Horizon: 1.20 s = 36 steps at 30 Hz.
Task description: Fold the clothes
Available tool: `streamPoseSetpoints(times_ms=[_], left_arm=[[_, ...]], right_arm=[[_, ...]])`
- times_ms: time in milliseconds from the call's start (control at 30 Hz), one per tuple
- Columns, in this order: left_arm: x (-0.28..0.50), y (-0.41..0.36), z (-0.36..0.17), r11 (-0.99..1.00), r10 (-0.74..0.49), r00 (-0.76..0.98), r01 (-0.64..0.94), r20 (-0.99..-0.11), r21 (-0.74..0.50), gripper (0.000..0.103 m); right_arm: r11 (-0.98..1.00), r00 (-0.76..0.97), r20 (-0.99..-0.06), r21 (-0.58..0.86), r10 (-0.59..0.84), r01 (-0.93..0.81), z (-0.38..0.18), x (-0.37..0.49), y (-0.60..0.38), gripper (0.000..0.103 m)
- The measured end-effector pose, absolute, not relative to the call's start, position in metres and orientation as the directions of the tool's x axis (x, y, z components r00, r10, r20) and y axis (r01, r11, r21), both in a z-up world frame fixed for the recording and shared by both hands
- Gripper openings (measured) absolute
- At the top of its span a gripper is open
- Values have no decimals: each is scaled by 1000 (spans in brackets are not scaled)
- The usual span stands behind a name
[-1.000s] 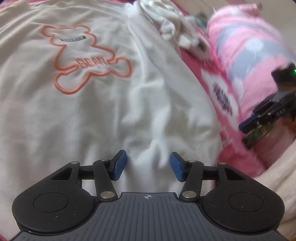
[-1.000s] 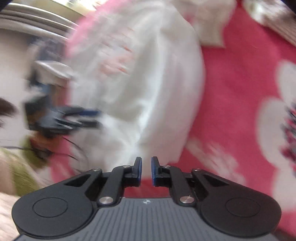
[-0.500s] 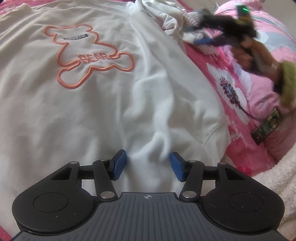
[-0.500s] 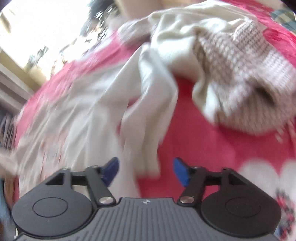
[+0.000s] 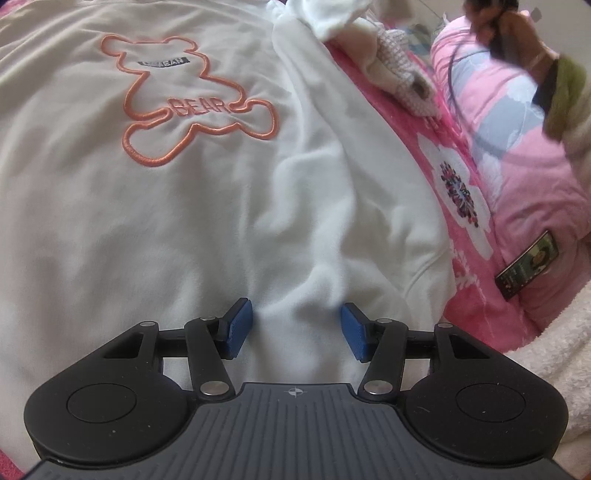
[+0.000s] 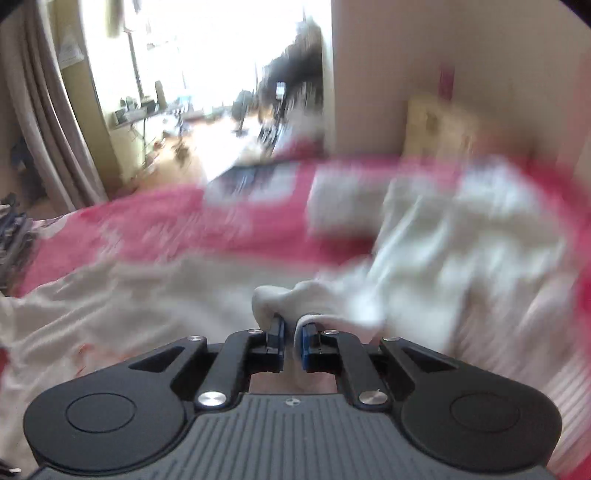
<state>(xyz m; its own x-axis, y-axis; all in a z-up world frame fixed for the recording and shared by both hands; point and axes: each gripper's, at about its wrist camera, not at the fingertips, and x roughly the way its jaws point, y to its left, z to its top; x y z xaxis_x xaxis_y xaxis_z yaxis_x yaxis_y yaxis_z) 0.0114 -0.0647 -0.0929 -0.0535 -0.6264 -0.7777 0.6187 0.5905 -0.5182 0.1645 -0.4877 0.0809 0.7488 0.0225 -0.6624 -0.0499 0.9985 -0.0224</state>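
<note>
Sweatshirt point(image 5: 155, 229), white with an orange bear outline point(image 5: 192, 99) and the word BEAR stitched on it, lies spread flat over a pink flowered bed cover point(image 5: 458, 192). In the left wrist view it fills the frame from nine o'clock round to about two o'clock, with the bear motif toward eleven o'clock. The left tool point(image 5: 295, 330) sits at six o'clock, low over the garment's lower part; its blue pads point(image 5: 239, 326) stand wide apart, released, with a rumpled ridge of white cloth between them and nothing gripped. The garment's hem edge runs out toward three o'clock of this tool, where the cover shows. At one o'clock lies a bunched pale knit garment point(image 5: 399, 70), and beyond it, near two o'clock, a hand point(image 5: 509, 33) in a green cuff is raised above the bed.

The right wrist view is heavily blurred. There the right tool point(image 6: 291, 338) is clenched, its pads nearly together on a fold of white cloth point(image 6: 273, 299) that bulges up just at twelve o'clock of the tips. I cannot tell which part of the sweatshirt this fold is. White fabric trails off toward nine and two o'clock over the red-pink bed.
</note>
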Motion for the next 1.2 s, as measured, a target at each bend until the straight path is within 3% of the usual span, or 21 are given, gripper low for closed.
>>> streamPoseSetpoints(times_ms=[200,333,400,600,667,733,833,933,1067,1200], left_arm=[[10,-65,-92,588,-624,-54,625,-780,-513,53],[9,-64,-91,587,-619,-55,630,-784,-508,53],[8,-65,-91,589,-617,-54,630,-785,-507,53],[9,-64,-91,583,-619,-59,634,-784,-508,53],[10,-64,-92,579,-622,-64,634,-781,-513,53],[11,-62,-92,575,-626,-70,632,-777,-520,53],[12,-60,-92,568,-631,-74,634,-772,-525,53],[13,-60,-93,561,-635,-80,636,-768,-530,53],[15,-59,-93,553,-640,-88,636,-763,-538,53],[13,-59,-93,554,-647,-87,630,-758,-545,53]], right_arm=[[942,746,-590,-296,-309,156,112,222,-552,8],[921,650,-654,-309,-386,237,77,254,-596,9],[922,621,-681,-284,-388,265,60,258,-610,14],[907,701,-590,-149,-401,394,58,211,-627,58],[887,749,-509,-68,-424,456,71,188,-645,82],[847,766,-465,61,-445,529,85,163,-670,85],[837,794,-477,192,-377,513,94,126,-680,84],[888,805,-561,249,-192,386,76,88,-649,81],[904,675,-727,365,126,224,9,42,-584,67],[881,514,-807,435,291,185,-56,3,-533,63]])
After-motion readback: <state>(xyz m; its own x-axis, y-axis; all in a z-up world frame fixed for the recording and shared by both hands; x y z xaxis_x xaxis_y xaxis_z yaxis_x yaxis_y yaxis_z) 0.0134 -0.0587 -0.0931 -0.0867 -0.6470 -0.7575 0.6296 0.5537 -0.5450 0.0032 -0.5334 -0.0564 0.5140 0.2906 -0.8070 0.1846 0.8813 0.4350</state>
